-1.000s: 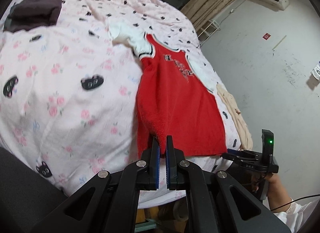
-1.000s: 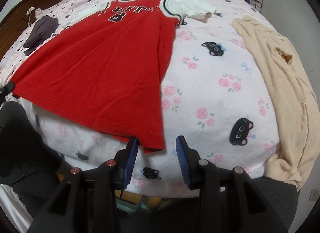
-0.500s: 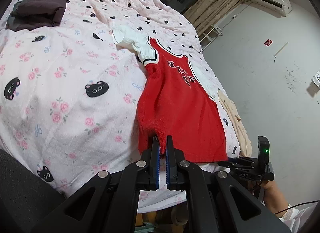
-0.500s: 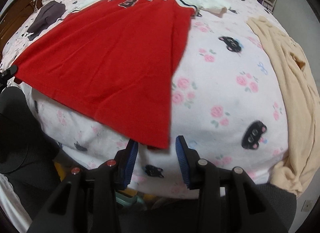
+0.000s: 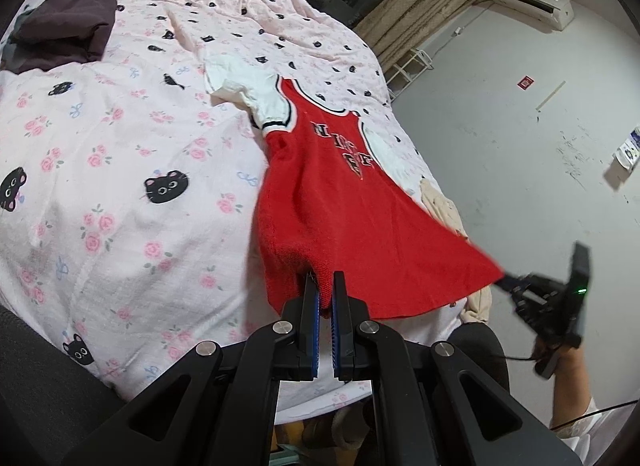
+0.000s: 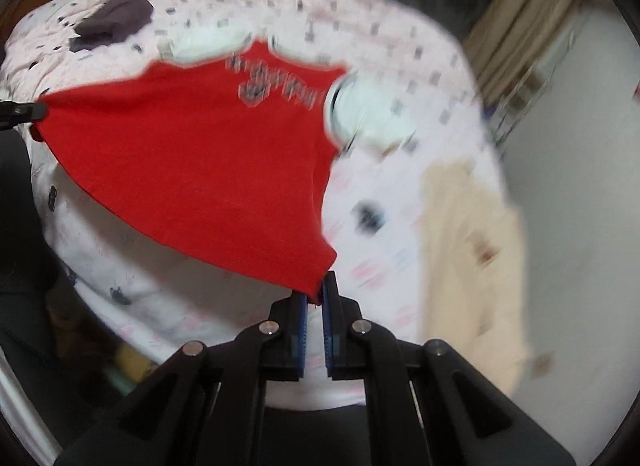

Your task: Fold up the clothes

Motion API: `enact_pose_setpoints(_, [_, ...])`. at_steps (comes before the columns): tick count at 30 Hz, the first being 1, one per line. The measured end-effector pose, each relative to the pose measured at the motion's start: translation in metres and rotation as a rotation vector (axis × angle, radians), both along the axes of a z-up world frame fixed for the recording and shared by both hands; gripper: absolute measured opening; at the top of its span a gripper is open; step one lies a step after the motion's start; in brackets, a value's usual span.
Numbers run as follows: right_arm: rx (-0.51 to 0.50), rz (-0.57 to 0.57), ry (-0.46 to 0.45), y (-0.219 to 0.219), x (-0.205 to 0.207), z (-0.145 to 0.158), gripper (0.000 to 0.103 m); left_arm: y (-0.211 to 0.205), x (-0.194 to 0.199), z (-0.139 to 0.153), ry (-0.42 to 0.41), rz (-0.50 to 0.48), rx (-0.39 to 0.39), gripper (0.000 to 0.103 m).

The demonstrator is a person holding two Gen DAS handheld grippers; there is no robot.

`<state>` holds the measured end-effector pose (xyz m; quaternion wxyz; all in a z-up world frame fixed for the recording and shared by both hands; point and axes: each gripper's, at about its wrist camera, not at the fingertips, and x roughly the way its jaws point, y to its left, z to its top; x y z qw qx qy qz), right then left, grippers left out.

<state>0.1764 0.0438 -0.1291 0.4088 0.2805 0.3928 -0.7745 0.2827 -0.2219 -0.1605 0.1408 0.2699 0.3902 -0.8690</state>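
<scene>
Both hem corners of the red jersey (image 5: 344, 209) are pinched: left gripper (image 5: 325, 290) and right gripper (image 6: 315, 290) have jaws clamped on cloth. The bottom fold is starting; next, I judge, carry the hem toward twelve o'clock, onto the collar, over the bed (image 5: 120, 185).

The red jersey (image 5: 340, 201) carries dark chest lettering above a numeral; both are too distorted and blurred to read.

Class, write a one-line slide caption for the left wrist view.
Left claw shut on the hem corner of a red jersey spread on a floral bedsheet; right claw grips the other corner.
</scene>
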Motion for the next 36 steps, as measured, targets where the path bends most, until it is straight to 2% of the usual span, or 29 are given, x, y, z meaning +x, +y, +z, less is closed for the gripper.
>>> enact_pose_setpoints(2, [0.004,0.061,0.064,0.003,0.012,0.018,0.007,0.003,-0.002,0.002,-0.015,-0.009,-0.012,0.004])
enact_pose_setpoints(5, [0.117,0.102,0.179,-0.003,0.022,0.006,0.006,0.006,-0.005,0.000,-0.052,-0.021,-0.026,0.004])
enact_pose_setpoints(6, [0.156,0.110,0.178,-0.005,0.022,-0.003,0.006,0.007,-0.007,-0.003,-0.074,-0.024,-0.027,0.004])
enact_pose_setpoints(12, [0.361,0.145,0.048,-0.020,0.016,-0.081,0.006,0.010,-0.016,-0.023,-0.209,-0.025,-0.031,0.004])
enact_pose_setpoints(15, [0.415,0.144,0.008,-0.023,0.017,-0.105,0.005,0.010,-0.019,-0.035,-0.260,-0.031,-0.019,0.004])
enact_pose_setpoints(16, [0.431,0.148,0.008,-0.024,0.018,-0.111,0.001,0.010,-0.019,-0.039,-0.274,-0.028,-0.018,0.004])
enact_pose_setpoints(21, [0.487,0.150,0.012,-0.025,0.018,-0.129,0.003,0.010,-0.016,-0.056,-0.349,0.000,0.012,0.006])
enact_pose_setpoints(25, [0.475,0.185,-0.066,-0.018,0.019,-0.125,0.010,0.011,-0.008,-0.057,-0.373,0.007,0.044,0.006])
enact_pose_setpoints(26, [0.454,0.190,-0.096,-0.015,0.018,-0.120,0.013,0.011,-0.005,-0.053,-0.359,0.008,0.040,0.007])
enact_pose_setpoints(28, [0.412,0.198,-0.156,-0.009,0.017,-0.108,0.019,0.014,0.000,-0.036,-0.341,0.015,-0.025,0.008])
enact_pose_setpoints(29, [0.391,0.202,-0.186,-0.006,0.017,-0.102,0.027,0.012,0.000,-0.024,-0.320,0.025,-0.061,0.014])
enact_pose_setpoints(30, [0.364,0.200,-0.206,-0.003,0.016,-0.096,0.039,0.010,0.001,-0.013,-0.300,0.035,-0.097,0.031])
enact_pose_setpoints(31, [0.328,0.193,-0.225,-0.001,0.013,-0.088,0.043,0.004,0.001,-0.004,-0.276,0.051,-0.117,0.043])
enact_pose_setpoints(32, [0.296,0.186,-0.244,0.001,0.009,-0.082,0.044,-0.002,0.002,0.005,-0.252,0.067,-0.137,0.070])
enact_pose_setpoints(33, [0.265,0.178,-0.265,0.002,0.004,-0.075,0.044,-0.007,0.002,0.014,-0.227,0.083,-0.156,0.082])
enact_pose_setpoints(36, [0.187,0.133,-0.309,-0.001,-0.014,-0.060,0.044,-0.035,-0.009,0.026,-0.149,0.087,-0.159,0.082])
